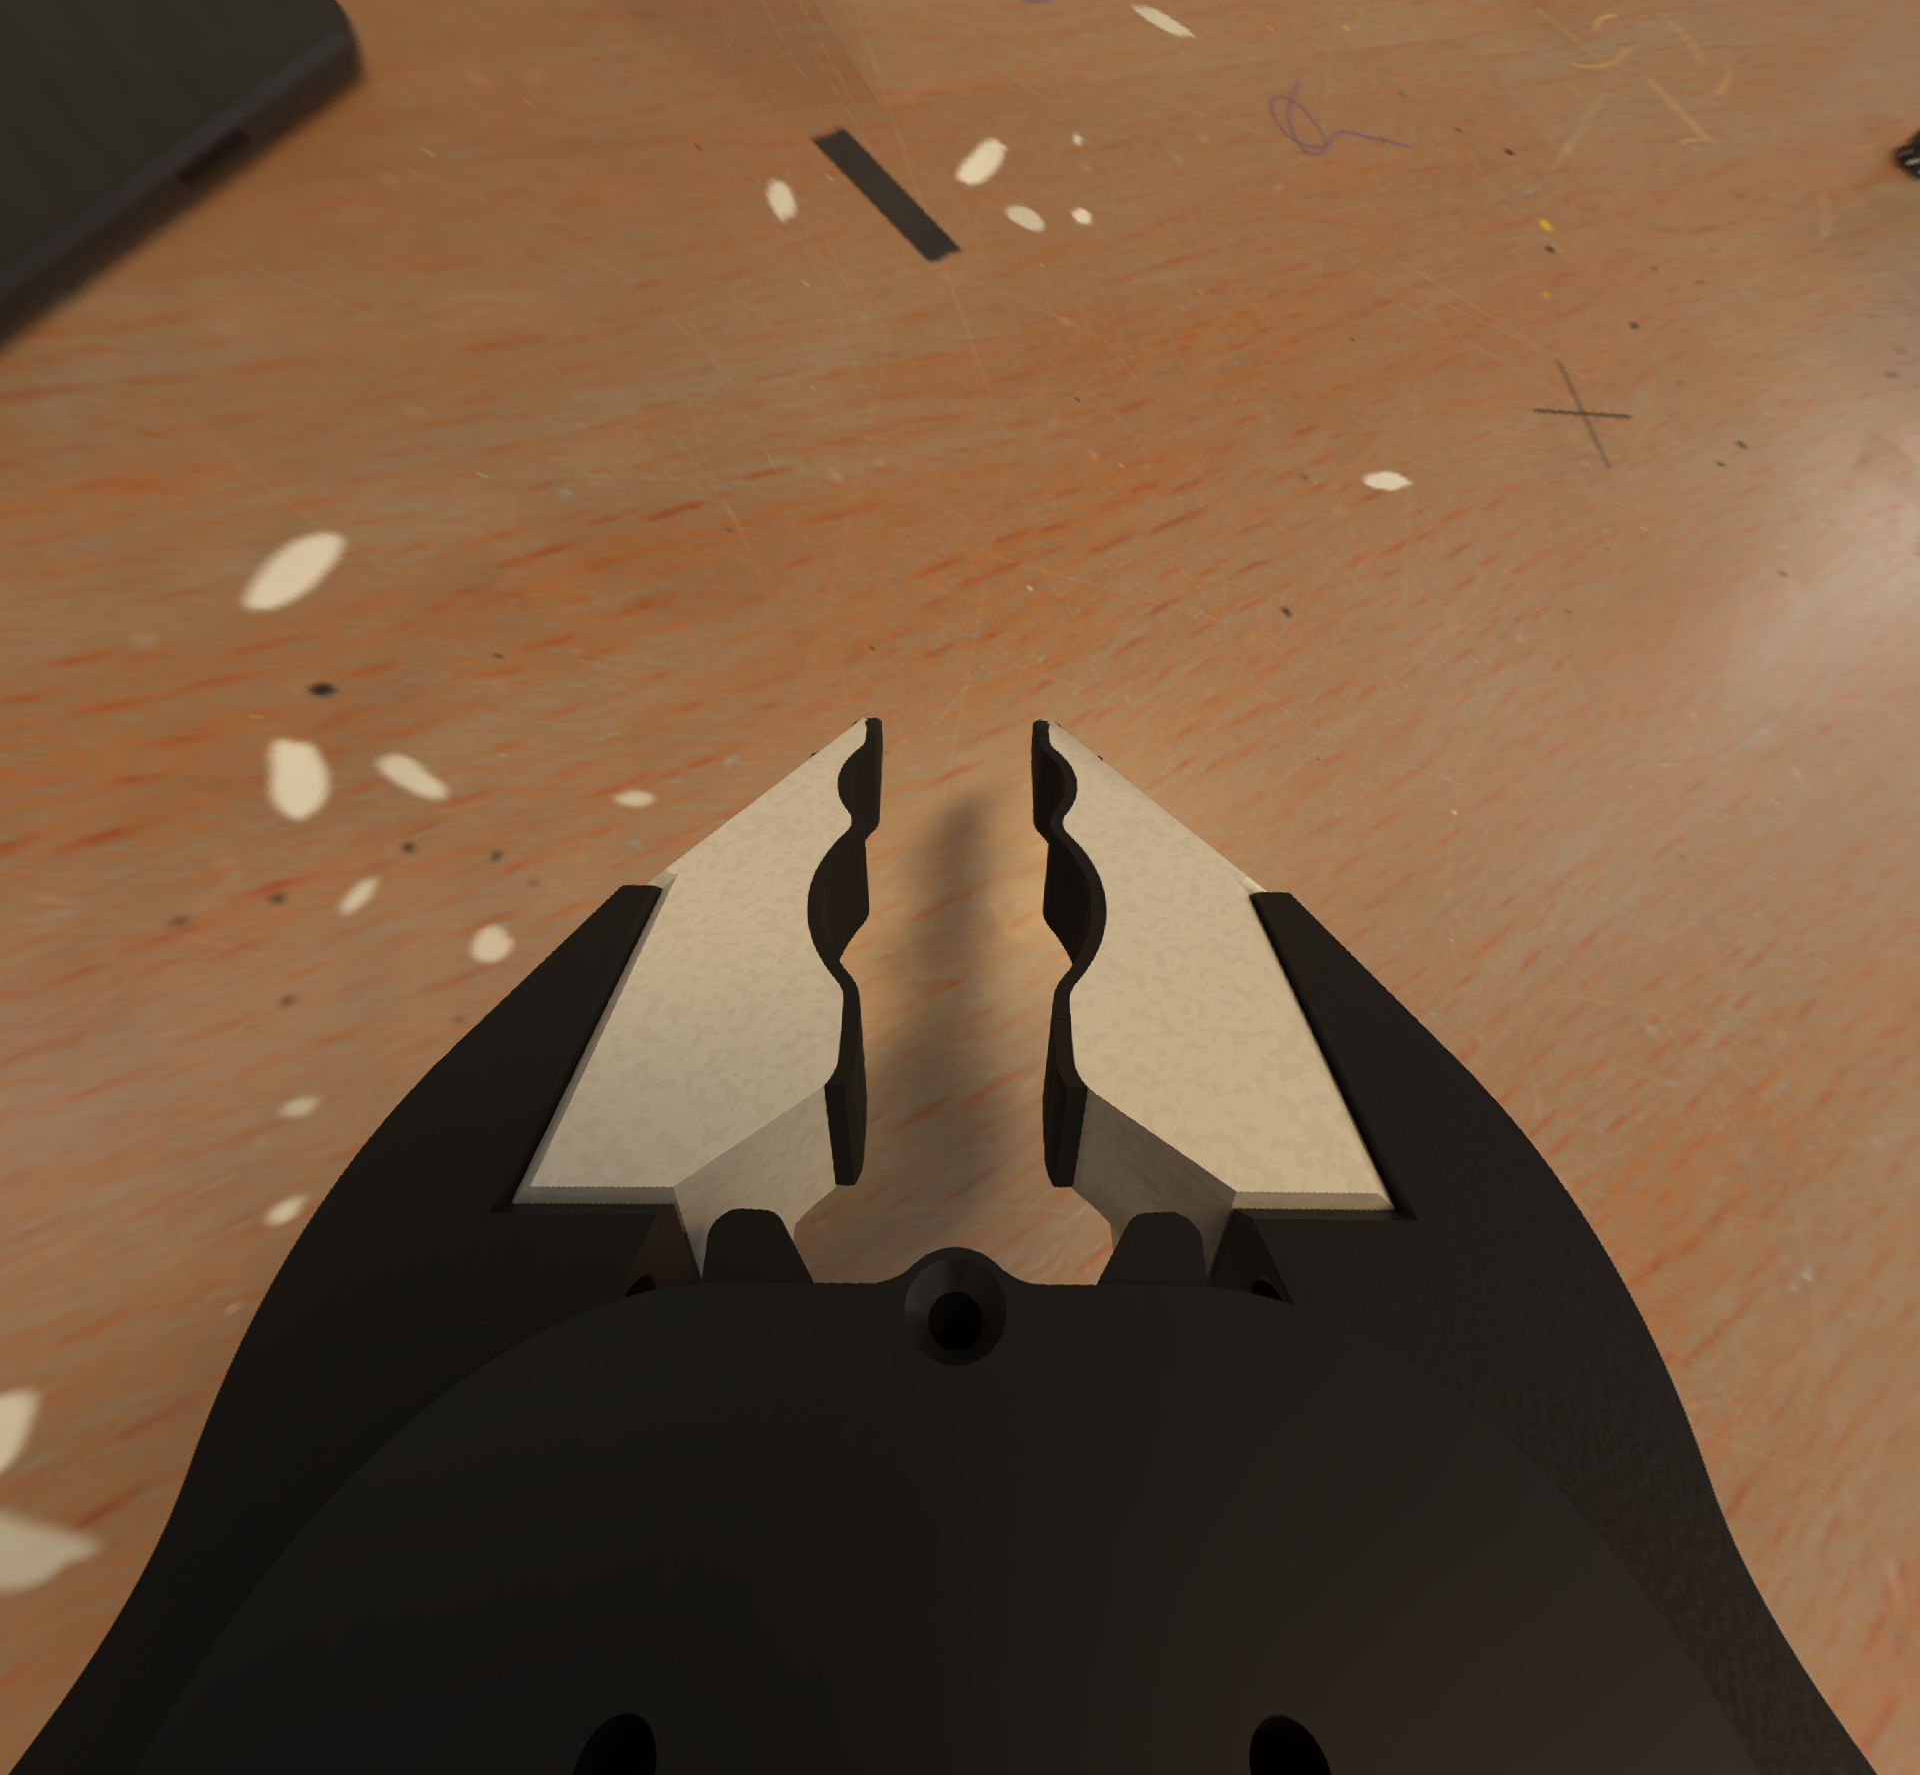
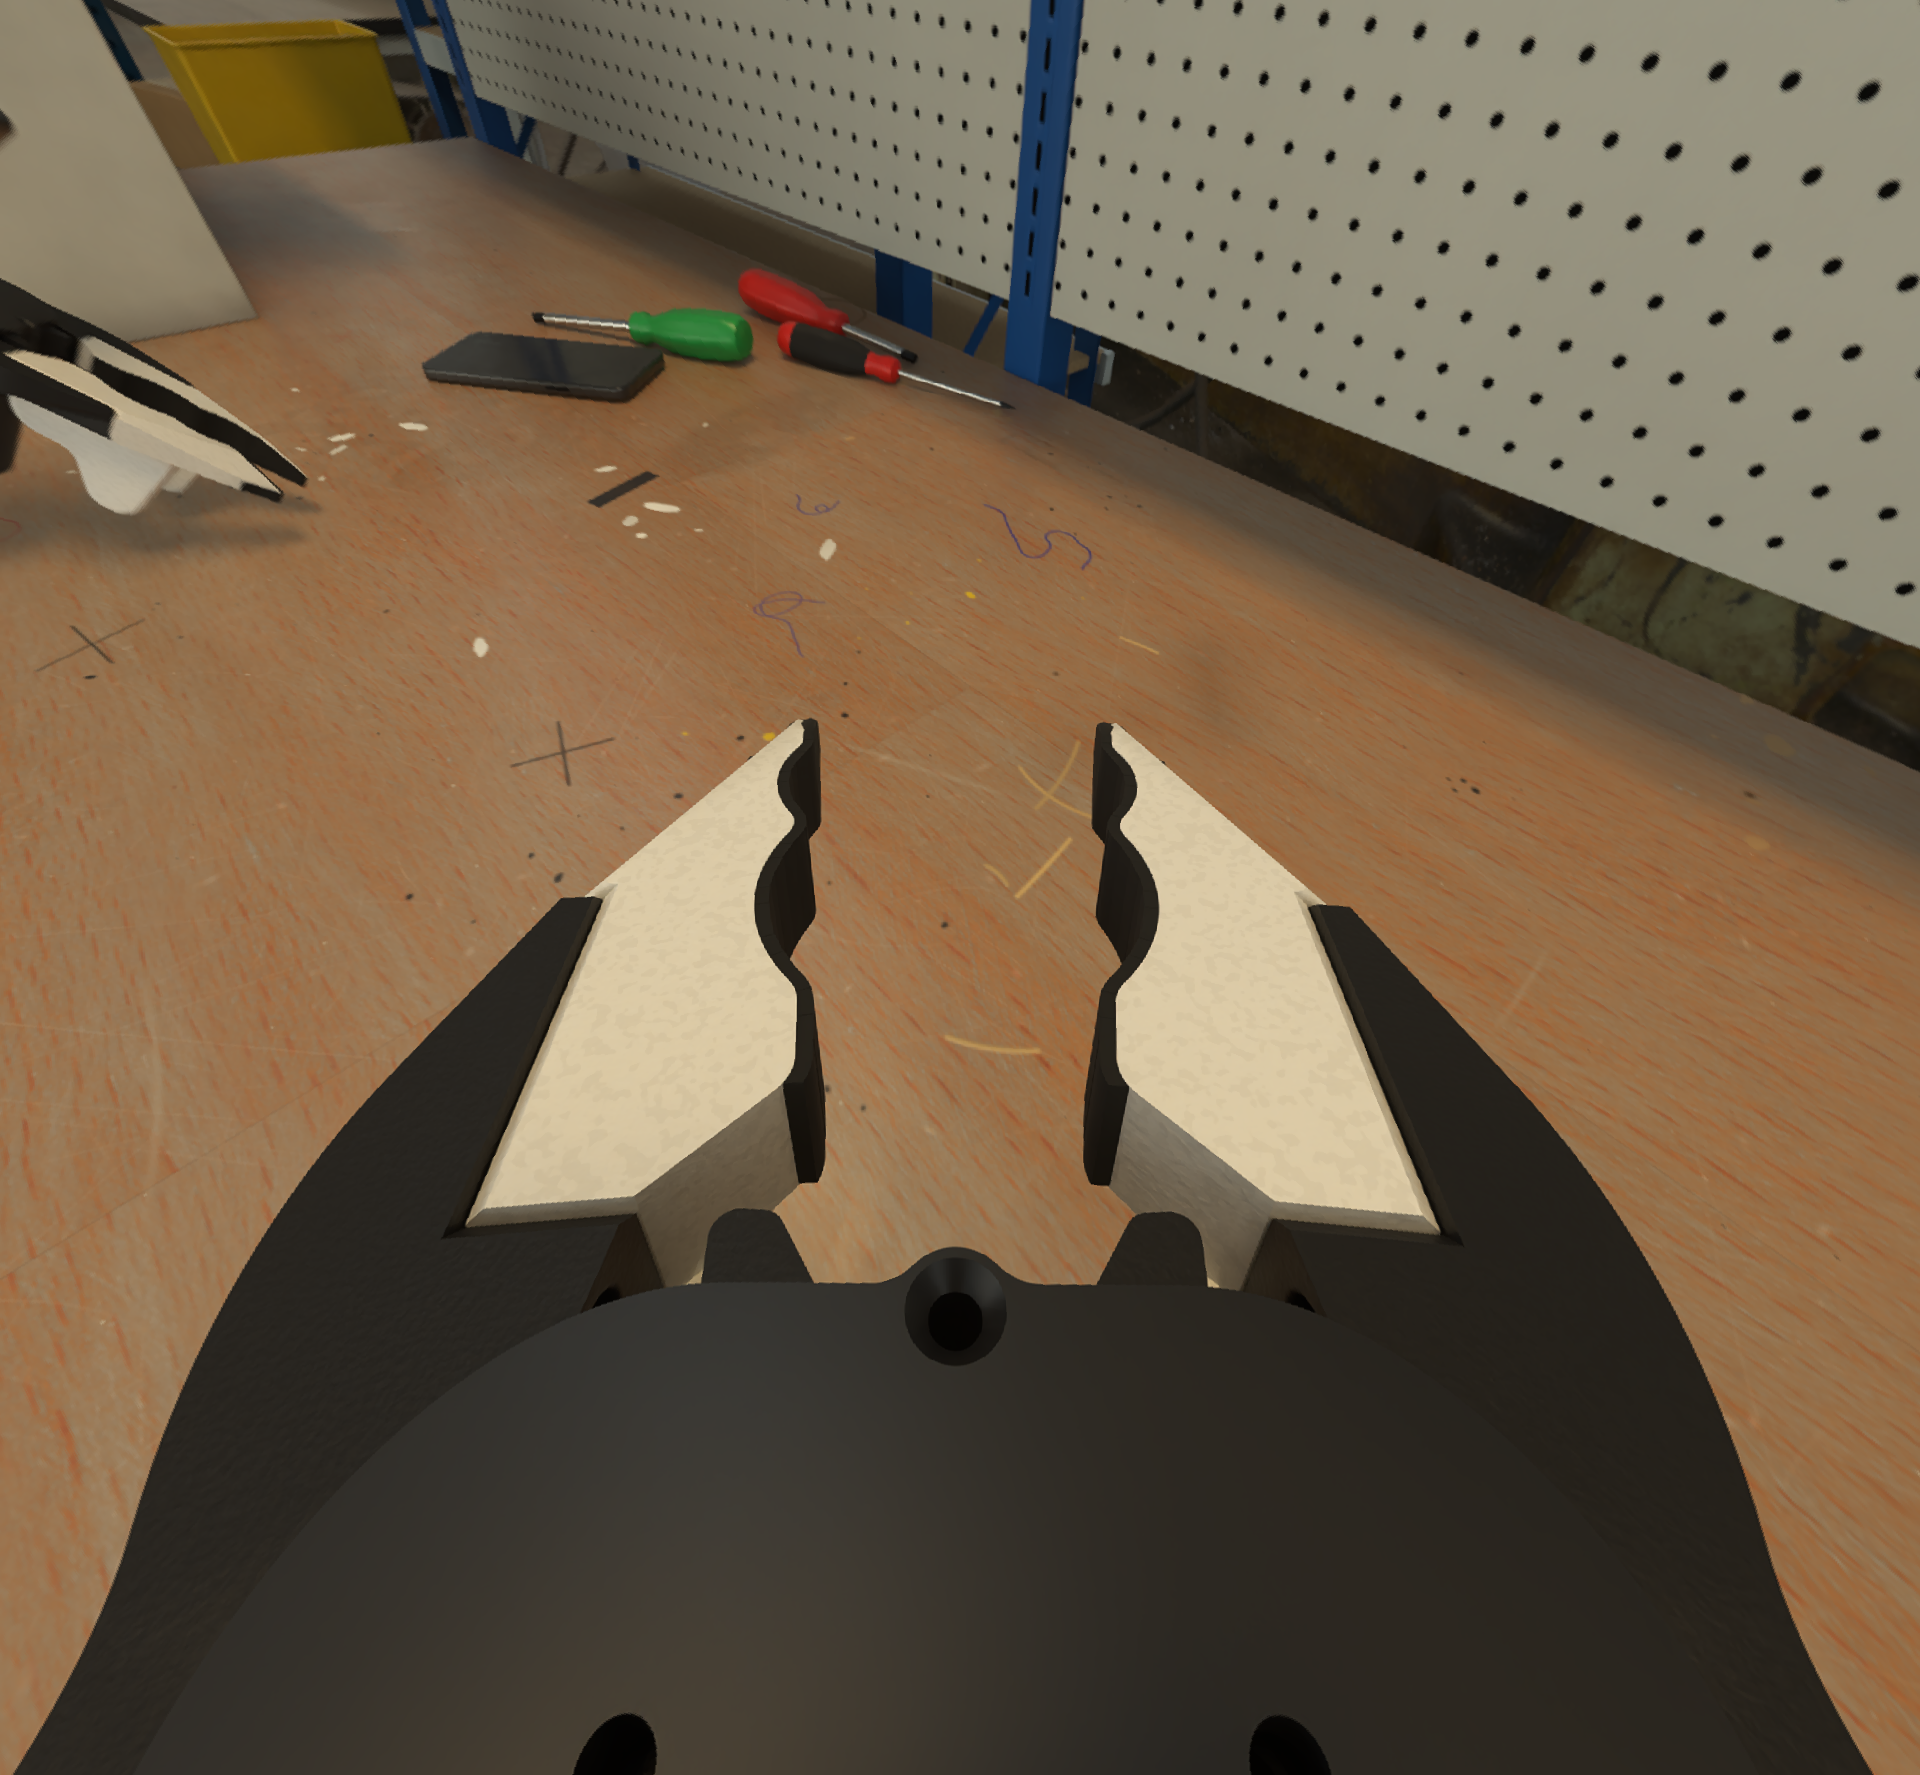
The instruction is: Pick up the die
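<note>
Two pairs of cream-and-black tongs are over the scratched, paint-flecked wooden desk point(image 2: 1351, 946), and neither holds anything. The left tongs point(image 1: 956, 723) stand with a narrow gap between the fingers, only bare wood and their own shadow showing through. The right tongs point(image 2: 954, 726) stand wider, also over bare wood.

The die appears in neither view, so its place cannot be given. A small dark object at the right edge of the left wrist view is cut off too far to identify.

By judgement, a die should be light, rigid and smooth-faced, so it should slip or pop out if pinched on its edges or corners. The sound hold would be flat on two opposite faces, low enough that the pads meet the faces squarely, with a modest squeeze.

The only container is a yellow plastic bin point(image 2: 275, 89) beyond the far end of the desk; its inside is hidden from here. Nearer lie a flat dark phone-like slab point(image 2: 545, 366), just beside a green-handled screwdriver point(image 2: 691, 335), then a red-handled screwdriver point(image 2: 790, 300) and a red-and-black-handled screwdriver point(image 2: 842, 354), below the perforated beige pegboard point(image 2: 1455, 167).
</note>
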You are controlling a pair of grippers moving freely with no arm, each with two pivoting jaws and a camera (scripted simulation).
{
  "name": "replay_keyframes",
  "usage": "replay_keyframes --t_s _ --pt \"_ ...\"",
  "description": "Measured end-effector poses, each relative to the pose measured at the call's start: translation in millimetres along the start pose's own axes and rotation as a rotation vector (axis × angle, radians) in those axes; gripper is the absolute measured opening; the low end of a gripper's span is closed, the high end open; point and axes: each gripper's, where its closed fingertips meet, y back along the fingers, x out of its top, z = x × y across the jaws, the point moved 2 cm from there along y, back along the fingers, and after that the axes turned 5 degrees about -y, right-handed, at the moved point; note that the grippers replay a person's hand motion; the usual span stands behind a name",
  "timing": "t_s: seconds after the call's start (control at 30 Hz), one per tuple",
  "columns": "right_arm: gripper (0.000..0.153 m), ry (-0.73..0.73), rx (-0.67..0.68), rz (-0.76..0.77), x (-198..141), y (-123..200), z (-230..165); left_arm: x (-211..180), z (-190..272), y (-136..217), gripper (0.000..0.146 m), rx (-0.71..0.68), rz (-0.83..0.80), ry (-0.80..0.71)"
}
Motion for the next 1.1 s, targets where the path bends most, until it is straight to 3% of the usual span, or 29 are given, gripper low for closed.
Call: replay_keyframes --t_s 0.1,0.27,0.7,0.9,1.1 --pt "0.054 -0.009 -0.014 -0.03 -6 2 8 11 -1 8 0.035 0.051 0.028 -0.041" --pt "0.054 -0.013 -0.071 -0.104 -20 4 27 48 30 -6 0.038 -0.029 0.122 -0.137" --pt "0.054 -0.133 -0.055 -0.164 -62 -1 66 177 159 -127 0.038 -0.342 0.281 -0.472" --pt "0.054 -0.146 -0.047 -0.212 -81 1 71 217 206 -174 0.037 -0.446 0.349 -0.604" --pt "0.054 -0.147 -0.14 -0.255 -91 11 95 241 232 -223 0.035 -0.498 0.363 -0.651"
